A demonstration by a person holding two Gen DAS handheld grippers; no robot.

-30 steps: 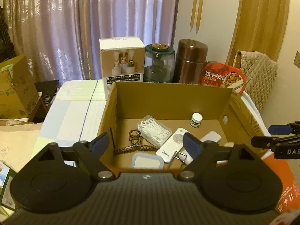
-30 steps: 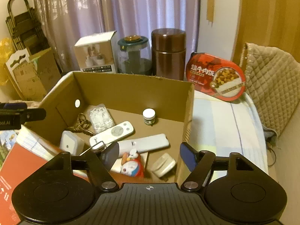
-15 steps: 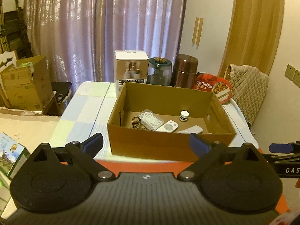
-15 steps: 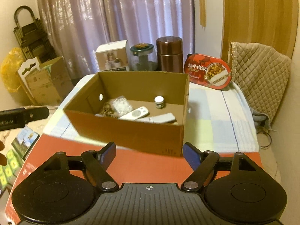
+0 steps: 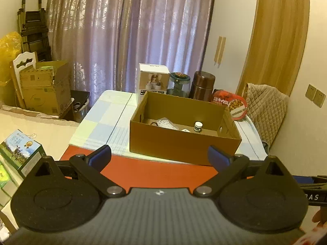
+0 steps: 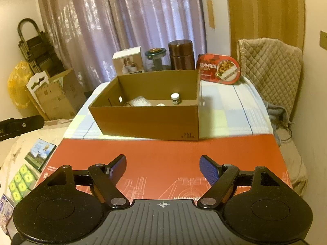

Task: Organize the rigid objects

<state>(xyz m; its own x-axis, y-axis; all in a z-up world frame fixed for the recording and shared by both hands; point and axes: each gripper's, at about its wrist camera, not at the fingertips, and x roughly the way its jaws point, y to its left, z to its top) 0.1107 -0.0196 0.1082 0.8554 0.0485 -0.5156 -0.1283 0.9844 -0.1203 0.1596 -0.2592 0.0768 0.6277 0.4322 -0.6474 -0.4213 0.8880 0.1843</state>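
An open cardboard box [image 5: 184,143] [image 6: 147,120] stands on the checked tablecloth. Inside it I see a small white-capped bottle [image 5: 198,126] [image 6: 175,98] and a clear bag of white pieces [image 5: 166,122] [image 6: 140,101]; the box's near wall hides the rest. A flat red carton [image 5: 159,173] [image 6: 163,151] lies in front of the box. My left gripper [image 5: 158,155] hovers over the red carton, jaws wide open and empty. Above the same carton and well short of the box, my right gripper [image 6: 162,161] is open with nothing between its fingers.
Behind the box stand a white product box [image 5: 153,81], a green-lidded jar [image 5: 179,83], a brown flask [image 5: 203,86] and a red food tin [image 5: 230,106]. A quilted chair back [image 6: 269,65] is at the right. Cardboard cartons [image 5: 45,85] and printed packs [image 6: 38,153] sit to the left.
Both grippers have drawn back and up from over the box, which now looks smaller and farther. The red carton has come into view beneath them. The left jaws have spread wider.
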